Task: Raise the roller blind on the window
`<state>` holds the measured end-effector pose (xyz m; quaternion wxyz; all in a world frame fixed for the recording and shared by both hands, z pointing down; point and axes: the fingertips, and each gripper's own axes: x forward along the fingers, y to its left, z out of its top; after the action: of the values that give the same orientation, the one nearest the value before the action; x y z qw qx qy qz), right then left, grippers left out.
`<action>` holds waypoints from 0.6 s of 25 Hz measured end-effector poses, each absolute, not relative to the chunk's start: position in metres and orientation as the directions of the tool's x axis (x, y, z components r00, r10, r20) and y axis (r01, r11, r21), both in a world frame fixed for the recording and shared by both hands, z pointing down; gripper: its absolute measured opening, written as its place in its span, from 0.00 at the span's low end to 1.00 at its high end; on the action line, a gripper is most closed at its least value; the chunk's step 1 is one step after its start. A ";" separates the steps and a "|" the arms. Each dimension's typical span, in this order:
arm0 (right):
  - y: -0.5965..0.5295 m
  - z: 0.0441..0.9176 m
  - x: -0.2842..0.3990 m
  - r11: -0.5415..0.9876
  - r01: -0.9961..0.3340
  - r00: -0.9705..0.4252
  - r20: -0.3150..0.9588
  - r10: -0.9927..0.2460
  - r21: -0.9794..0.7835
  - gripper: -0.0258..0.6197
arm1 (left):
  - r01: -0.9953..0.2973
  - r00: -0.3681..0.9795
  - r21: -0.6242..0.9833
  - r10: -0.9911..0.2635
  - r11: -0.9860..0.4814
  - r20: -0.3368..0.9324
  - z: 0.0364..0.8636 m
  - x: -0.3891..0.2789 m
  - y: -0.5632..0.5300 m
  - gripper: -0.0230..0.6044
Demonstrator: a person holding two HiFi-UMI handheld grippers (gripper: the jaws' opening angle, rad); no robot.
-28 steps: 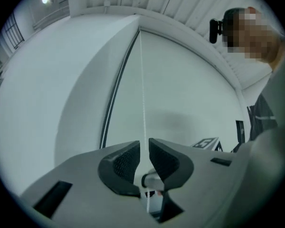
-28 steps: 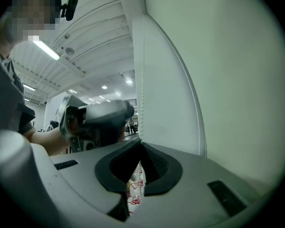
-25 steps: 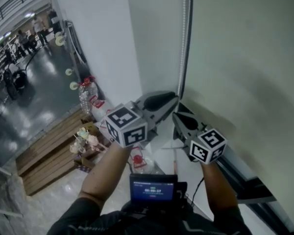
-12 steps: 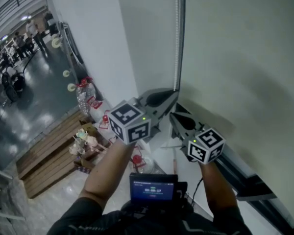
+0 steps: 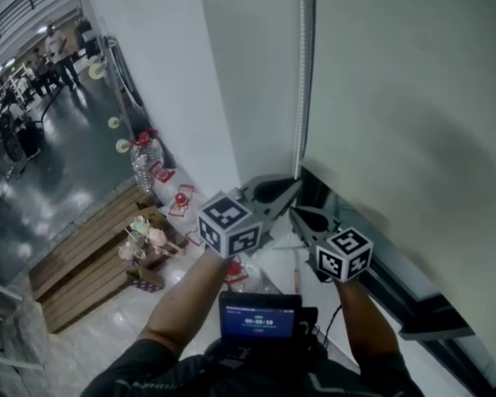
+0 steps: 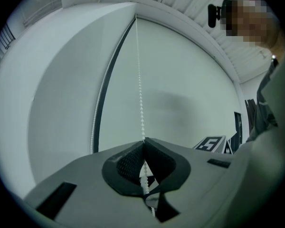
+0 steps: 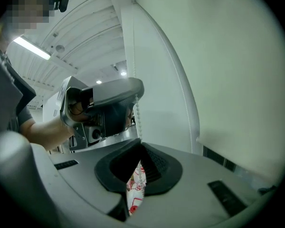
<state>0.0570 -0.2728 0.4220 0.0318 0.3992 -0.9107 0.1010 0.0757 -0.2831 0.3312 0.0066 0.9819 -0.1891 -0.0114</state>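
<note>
Fingers [image 6: 128, 165] of the left gripper [image 6: 143, 143] are pressed together on the bead chain [image 6: 140, 94], which runs straight up from their tips along the edge of the roller blind [image 6: 180, 89]. We find the right gripper [image 7: 140, 143] likewise closed, its fingers [image 7: 153, 164] nipping the same chain just below the left one. In the head view the two tools sit one above the other on the strand.

Progress: we judge the task to be at an early stage. The roller blind hangs over nearly all of the window [image 5: 401, 288], of which only a narrow dark strip shows under the blind's lower edge. Grip on the chain is established; almost the whole lift is left, which we expect to need repeated pulls and fresh grips.

Surroundings: a white wall [image 5: 248, 73] stands left of the chain and a white ledge [image 5: 413, 362] lies under the window. Far below at the left we note a glossy hall floor [image 5: 74, 164] with wooden planks [image 5: 74, 263], water bottles [image 5: 145, 162] and several people [image 5: 54, 44] in the distance. A small lit screen [image 5: 259, 317] sits at the operator's chest. Overhead we see strip lights [image 7: 31, 47] on a ribbed ceiling [image 7: 85, 27]
</note>
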 end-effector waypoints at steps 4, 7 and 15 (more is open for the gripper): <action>-0.272 0.438 0.060 0.651 -0.737 -0.675 0.174 -0.717 -0.180 0.05 | -0.372 0.928 0.033 -0.373 -0.928 -0.001 0.349 0.078 -0.283 0.04; -0.272 0.445 0.062 0.644 -0.742 -0.671 0.191 -0.717 -0.187 0.04 | -0.369 0.929 0.042 -0.370 -0.928 0.005 0.356 0.079 -0.282 0.04; -0.265 0.445 0.067 0.645 -0.756 -0.650 0.251 -0.717 -0.112 0.06 | -0.371 0.928 0.055 -0.372 -0.927 -0.005 0.358 0.079 -0.282 0.04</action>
<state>0.0667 -0.2647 0.4447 0.0921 0.4082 -0.9023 0.1039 0.0794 -0.2819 0.3578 0.0265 0.9816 -0.1892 -0.0078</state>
